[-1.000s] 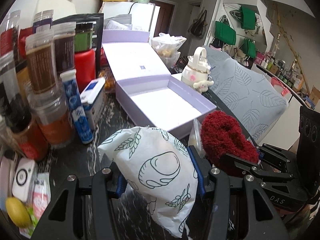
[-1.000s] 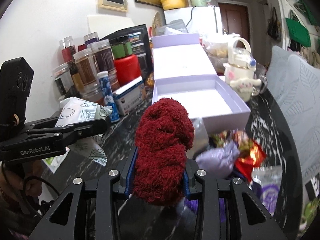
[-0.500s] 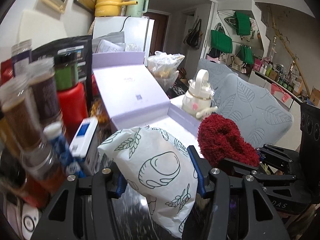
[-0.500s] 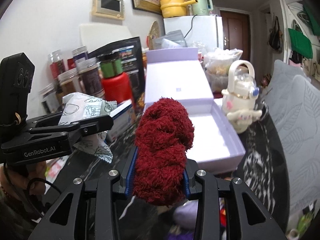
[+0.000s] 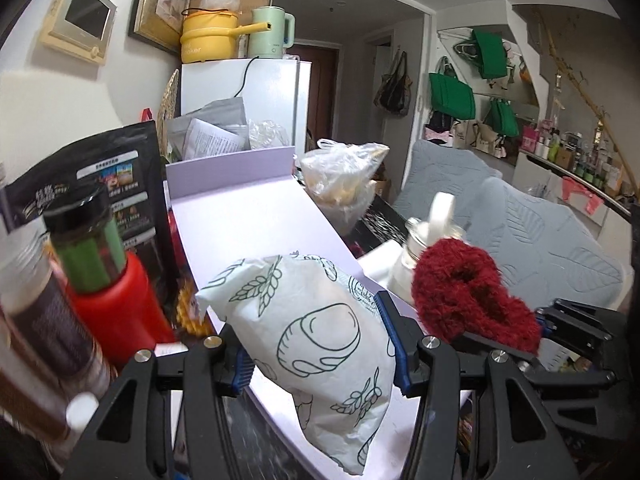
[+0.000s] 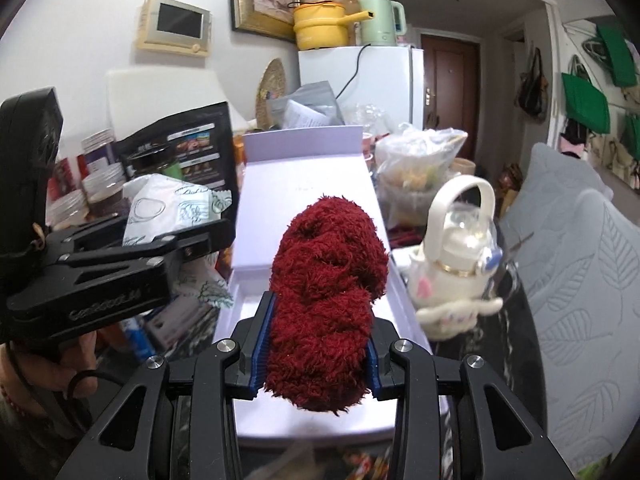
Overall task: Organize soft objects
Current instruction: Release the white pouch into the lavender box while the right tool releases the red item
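Both grippers loaded, held over the open lavender box (image 6: 308,184).

Left gripper (image 5: 320,344): blue pads clamped on the white leaf-print pouch (image 5: 320,340), pouch above the box's left side. Right gripper (image 6: 316,344): jaws pinched on the red fuzzy bundle (image 6: 324,300), above the box tray. White kettle-shaped bottle (image 6: 456,264) sits just right of the box; jars (image 5: 92,248) crowd the left.
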Available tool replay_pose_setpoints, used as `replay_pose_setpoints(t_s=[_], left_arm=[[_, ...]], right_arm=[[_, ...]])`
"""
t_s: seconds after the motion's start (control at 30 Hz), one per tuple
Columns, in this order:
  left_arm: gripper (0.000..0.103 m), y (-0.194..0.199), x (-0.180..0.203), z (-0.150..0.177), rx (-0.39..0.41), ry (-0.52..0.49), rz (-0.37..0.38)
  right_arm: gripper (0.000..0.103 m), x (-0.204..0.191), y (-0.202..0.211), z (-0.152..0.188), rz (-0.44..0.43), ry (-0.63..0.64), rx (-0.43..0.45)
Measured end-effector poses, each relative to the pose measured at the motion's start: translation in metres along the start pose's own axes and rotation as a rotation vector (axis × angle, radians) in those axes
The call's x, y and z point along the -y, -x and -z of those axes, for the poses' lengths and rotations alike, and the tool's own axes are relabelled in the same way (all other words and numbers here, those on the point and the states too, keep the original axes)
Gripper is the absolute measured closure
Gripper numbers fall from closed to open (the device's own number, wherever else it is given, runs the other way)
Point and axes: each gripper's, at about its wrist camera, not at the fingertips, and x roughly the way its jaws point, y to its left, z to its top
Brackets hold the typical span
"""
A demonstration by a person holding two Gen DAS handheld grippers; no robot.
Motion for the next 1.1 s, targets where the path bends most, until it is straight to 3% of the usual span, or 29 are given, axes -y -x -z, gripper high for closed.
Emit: replay_pose_setpoints(t_s=[0.2, 0.5, 0.9, 1.03, 1.1], left_arm=[[0.051, -0.036, -0.011, -0.016, -0.022, -0.016, -0.06], [0.05, -0.073, -0.017, -0.001, -0.103, -0.027, -0.074], [0.05, -0.096, -0.017, 0.012, -0.184, -0.028, -0.123], [0.021, -0.095, -0.013, 0.011, -0.178, -0.057, -0.158], [0.02, -0.097, -0.012, 0.011, -0.19, -0.054, -0.17]], right_arm=[[0.066, 0.005, -0.029, -0.007, 0.037, -0.01, -0.015], [0.064, 0.009, -0.065, 0.005, 0.059, -0.043, -0.087], [0.059, 0.017, -0.078, 0.011, 0.14, -0.06, -0.148], [0.046, 0.021, -0.077, 0.012, 0.166, -0.073, -0.162], [0.046, 0.023, -0.076, 0.013, 0.17, -0.075, -0.167]])
